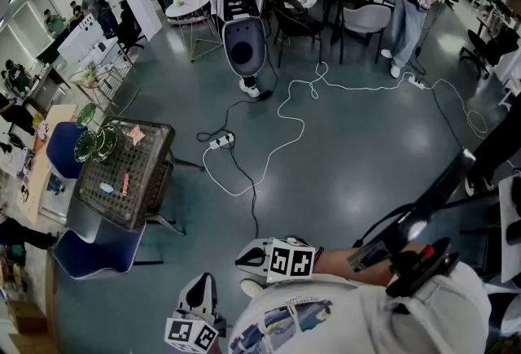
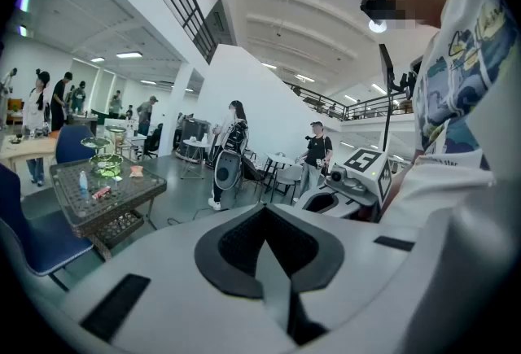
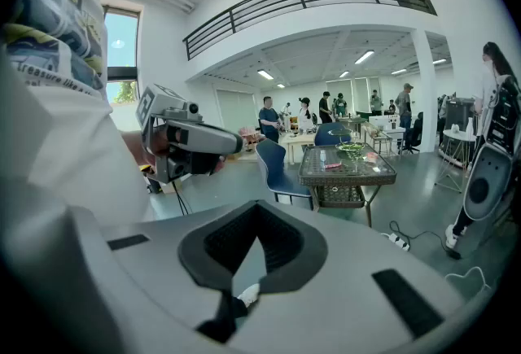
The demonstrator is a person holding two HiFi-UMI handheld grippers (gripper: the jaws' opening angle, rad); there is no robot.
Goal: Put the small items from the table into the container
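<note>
**Small items and container.** A red item (image 1: 125, 184), a small bottle (image 1: 107, 189) and an orange packet (image 1: 136, 133) lie on the woven-top table (image 1: 151, 181). They are near the green glass dishes (image 1: 94, 143) at its far corner. Blue chairs (image 1: 94, 253) stand against the table's near and left sides. A white cable (image 1: 285, 112) and a power strip (image 1: 220, 141) lie on the grey floor between the table and the person's white shirt (image 1: 358, 320). The left gripper (image 1: 198, 295) and right gripper (image 1: 254, 255) are held close to the body, well apart from the table. Each has its jaws together with nothing between them.
</note>
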